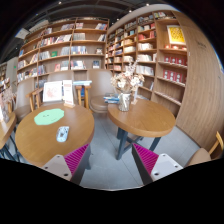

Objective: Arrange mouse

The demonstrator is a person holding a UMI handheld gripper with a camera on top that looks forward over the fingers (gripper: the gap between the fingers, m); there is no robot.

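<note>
A small pale mouse [62, 133] lies on the round wooden table [30, 140] ahead and to the left of my fingers, near the table's front edge. A green mouse mat [48, 117] lies on the same table, just beyond the mouse and apart from it. My gripper [111, 160] is open and empty, held over the grey floor between two tables. Its left magenta pad [75, 157] is close to the left table's edge, below and to the right of the mouse. Its right pad [146, 158] is below the other table.
A second round wooden table [148, 120] stands ahead on the right with a vase of flowers [127, 84] and books [112, 99]. Wooden chairs [82, 94] stand behind the tables. Tall bookshelves [70, 45] line the back and right walls. Grey floor [108, 150] lies between the tables.
</note>
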